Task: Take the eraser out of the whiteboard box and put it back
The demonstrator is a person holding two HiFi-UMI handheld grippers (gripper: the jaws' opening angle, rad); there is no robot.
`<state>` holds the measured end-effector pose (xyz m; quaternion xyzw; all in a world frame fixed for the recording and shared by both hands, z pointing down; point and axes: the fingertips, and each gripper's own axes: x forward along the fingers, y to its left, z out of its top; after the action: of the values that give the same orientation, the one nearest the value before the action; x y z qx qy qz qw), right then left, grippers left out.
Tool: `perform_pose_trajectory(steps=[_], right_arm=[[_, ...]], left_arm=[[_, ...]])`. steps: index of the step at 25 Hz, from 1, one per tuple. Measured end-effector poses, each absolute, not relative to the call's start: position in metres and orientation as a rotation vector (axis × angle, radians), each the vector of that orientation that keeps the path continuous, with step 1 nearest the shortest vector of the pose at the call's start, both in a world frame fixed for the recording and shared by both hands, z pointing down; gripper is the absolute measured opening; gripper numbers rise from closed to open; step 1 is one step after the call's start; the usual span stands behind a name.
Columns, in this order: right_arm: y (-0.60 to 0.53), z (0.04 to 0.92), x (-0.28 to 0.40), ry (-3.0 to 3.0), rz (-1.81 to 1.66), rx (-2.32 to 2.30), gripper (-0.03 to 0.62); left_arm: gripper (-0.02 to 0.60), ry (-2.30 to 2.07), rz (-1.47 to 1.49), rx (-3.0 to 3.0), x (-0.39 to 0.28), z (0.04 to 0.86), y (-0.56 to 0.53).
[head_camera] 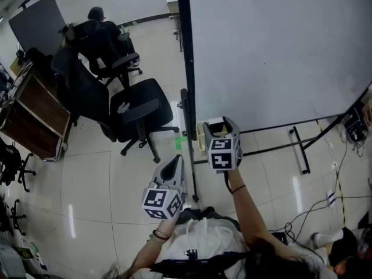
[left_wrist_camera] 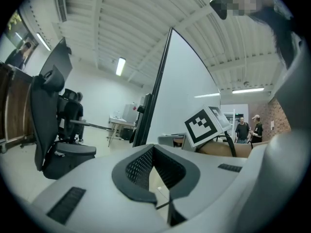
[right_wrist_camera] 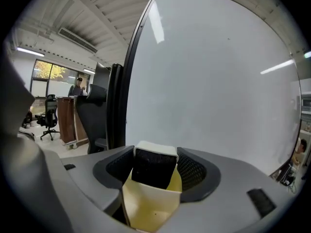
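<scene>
The eraser (right_wrist_camera: 154, 166), white-backed with black felt, stands tilted in the yellowish whiteboard box (right_wrist_camera: 148, 205). My right gripper (right_wrist_camera: 155, 161) is open around it, one mesh pad close on each side, and I see neither pad pressing. In the head view that gripper (head_camera: 222, 125) sits over the box (head_camera: 201, 133), which hangs at the lower left corner of the whiteboard (head_camera: 279, 45). My left gripper (head_camera: 176, 163) hovers lower left of the box, shut and empty, its tips (left_wrist_camera: 153, 149) meeting in a point.
The whiteboard's dark frame post (head_camera: 187, 68) runs up beside the box. Black office chairs (head_camera: 136, 106) stand to the left, with a wooden cabinet (head_camera: 35, 112) beyond. A person (head_camera: 96, 16) sits at the back. The stand's feet (head_camera: 299, 150) and cables (head_camera: 325, 202) cross the floor on the right.
</scene>
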<state>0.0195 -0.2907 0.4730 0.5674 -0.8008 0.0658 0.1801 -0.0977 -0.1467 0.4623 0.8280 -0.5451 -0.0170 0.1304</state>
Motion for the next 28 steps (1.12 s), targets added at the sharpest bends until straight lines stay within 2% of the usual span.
perform_pose_trajectory(steps=[6, 8, 9, 10, 11, 12, 17, 28], right_arm=[[-0.287, 0.465, 0.028, -2.305, 0.220, 1.642, 0.350], [-0.272, 0.442, 0.040, -2.376, 0.178, 1.712, 0.276], [-0.260, 0.424, 0.046, -2.431, 0.163, 1.764, 0.208], [-0.246, 0.405, 0.050, -2.489, 0.156, 1.818, 0.093], [-0.233, 0.391, 0.054, -2.537, 0.158, 1.860, 0.012], [-0.222, 0.382, 0.057, -2.569, 0.172, 1.879, 0.000], [-0.184, 0.384, 0.051, -2.633, 0.335, 1.768, 0.000], [-0.167, 0.409, 0.028, -2.566, 0.307, 1.593, 0.002]], left_arm=[[-0.015, -1.563, -0.045, 2.410, -0.093, 0.464, -0.144], [-0.015, -1.553, -0.047, 2.421, -0.089, 0.463, -0.143], [-0.015, -1.550, -0.047, 2.424, -0.089, 0.463, -0.143], [-0.015, -1.549, -0.046, 2.425, -0.089, 0.463, -0.143], [-0.015, -1.548, -0.045, 2.424, -0.089, 0.463, -0.143], [-0.015, -1.548, -0.044, 2.423, -0.089, 0.463, -0.144], [-0.015, -1.535, -0.050, 2.432, -0.084, 0.462, -0.146], [-0.015, -1.514, -0.040, 2.446, -0.078, 0.463, -0.148]])
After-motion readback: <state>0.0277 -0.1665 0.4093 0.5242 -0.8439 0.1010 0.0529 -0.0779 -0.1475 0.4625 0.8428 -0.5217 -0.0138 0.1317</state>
